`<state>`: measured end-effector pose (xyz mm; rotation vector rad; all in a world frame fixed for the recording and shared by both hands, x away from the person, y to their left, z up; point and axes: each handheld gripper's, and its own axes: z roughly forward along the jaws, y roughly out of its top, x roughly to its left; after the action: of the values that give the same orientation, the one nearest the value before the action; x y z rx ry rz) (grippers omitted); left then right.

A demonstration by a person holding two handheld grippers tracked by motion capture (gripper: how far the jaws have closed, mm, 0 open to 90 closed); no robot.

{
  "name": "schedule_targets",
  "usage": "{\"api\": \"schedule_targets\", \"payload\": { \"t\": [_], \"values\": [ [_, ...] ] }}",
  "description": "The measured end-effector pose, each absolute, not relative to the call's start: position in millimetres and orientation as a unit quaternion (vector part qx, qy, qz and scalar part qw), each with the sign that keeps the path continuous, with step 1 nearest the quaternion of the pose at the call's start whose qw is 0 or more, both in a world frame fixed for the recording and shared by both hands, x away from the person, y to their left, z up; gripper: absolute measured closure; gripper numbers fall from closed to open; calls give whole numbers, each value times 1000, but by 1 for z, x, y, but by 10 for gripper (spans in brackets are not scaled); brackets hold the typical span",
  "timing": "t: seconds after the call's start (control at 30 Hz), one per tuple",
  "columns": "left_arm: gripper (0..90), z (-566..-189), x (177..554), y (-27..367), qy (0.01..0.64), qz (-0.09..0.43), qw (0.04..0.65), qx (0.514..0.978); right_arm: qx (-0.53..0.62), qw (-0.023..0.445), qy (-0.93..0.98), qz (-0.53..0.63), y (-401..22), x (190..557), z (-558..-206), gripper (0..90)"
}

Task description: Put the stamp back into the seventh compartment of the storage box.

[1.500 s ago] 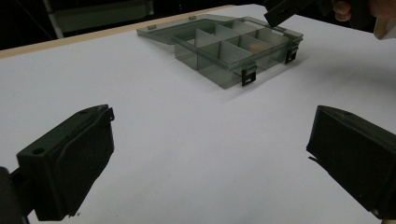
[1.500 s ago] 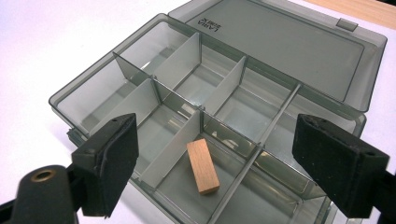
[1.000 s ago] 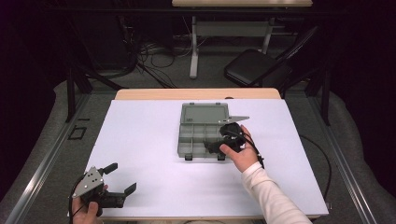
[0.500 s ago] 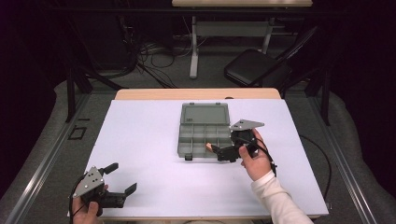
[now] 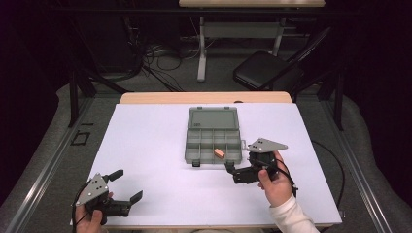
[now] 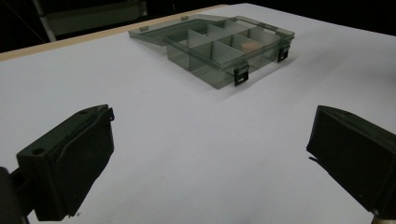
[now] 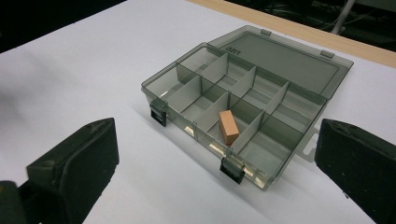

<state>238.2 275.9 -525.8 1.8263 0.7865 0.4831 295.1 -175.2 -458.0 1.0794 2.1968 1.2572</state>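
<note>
Orange block [image 7: 228,127] flat in organizer box [image 7: 187,84], long axis front-to-back.

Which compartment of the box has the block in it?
The front-row compartment second from the right latch end of the box holds the orange block; the others look empty.

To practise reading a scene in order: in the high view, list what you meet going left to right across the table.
Left gripper → open compartment box → orange block inside it → right gripper
</note>
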Motion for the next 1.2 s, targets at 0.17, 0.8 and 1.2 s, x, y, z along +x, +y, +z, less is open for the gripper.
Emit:
{"api": "schedule_targets", "payload": {
  "t": [0.17,0.8,1.2],
  "values": [
    [5,-526,238,276,328,201,523,761,388,204,775,455,-188,274,-463,0],
    [5,-526,238,275,324,202,524,762,429,226,743,460,-223,248,-505,0],
    [5,-526,237,276,325,201,524,761,444,238,729,463,-235,253,-519,0]
  ]
}}
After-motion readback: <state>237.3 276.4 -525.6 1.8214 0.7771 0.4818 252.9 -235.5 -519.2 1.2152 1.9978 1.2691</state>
